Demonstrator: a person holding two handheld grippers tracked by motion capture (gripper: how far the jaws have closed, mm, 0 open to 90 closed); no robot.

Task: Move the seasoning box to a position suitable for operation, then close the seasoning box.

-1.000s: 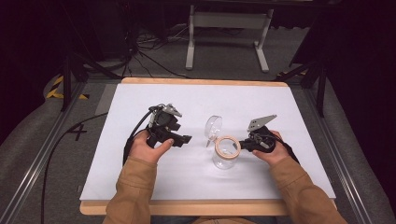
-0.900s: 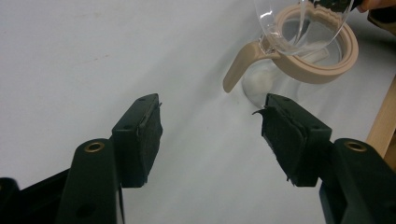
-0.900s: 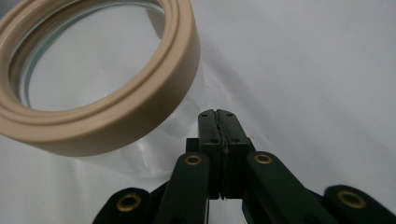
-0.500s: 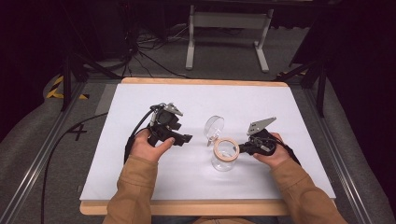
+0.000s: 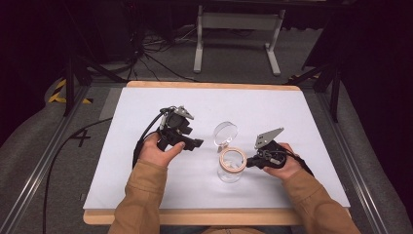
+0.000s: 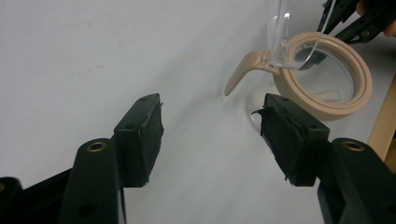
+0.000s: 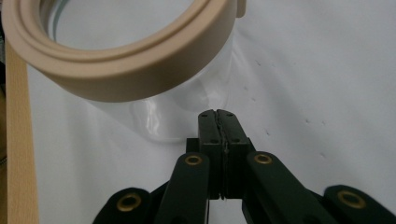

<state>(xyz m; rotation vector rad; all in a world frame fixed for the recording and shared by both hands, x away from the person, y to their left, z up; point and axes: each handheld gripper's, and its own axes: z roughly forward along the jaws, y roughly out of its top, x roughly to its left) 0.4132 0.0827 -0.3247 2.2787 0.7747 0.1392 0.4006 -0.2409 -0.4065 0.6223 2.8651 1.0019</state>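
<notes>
Holds the left fingers [image 6: 144,135] spread wide with nothing between them, pointed low across the white tabletop [image 5: 141,107]. Finds the jar [image 5: 229,173] ahead of those fingers and off toward the right-hand one, near but apart from both pads. Shows the jar standing upright, its beige ring [image 6: 327,79] around the mouth, its clear hinged lid [image 5: 225,133] thrown back on the far side, and a beige latch tab [image 6: 243,70] sticking out toward the open fingers.

Presses the right fingers [image 7: 219,135] flat together, pad on pad, gripping nothing. Sets their joined tip against the jar's clear wall, just under the ring; cannot tell from the right gripper view whether touching or barely short.

Reads, as a judgement, like a bracing arrangement: shut fingers make a blunt stop on the jar's right side so the glass will not slide, while the left gripper [image 5: 195,144] waits wide enough to take the tab or the rim from the other side. Suggests the lid was left back to free the mouth. Places the right gripper [image 5: 249,162] low by the ring in the high view, the left one well short of the jar.

Warns of smooth glass on a smooth sheet: likely to skate or tip if pushed high from one side alone.
</notes>
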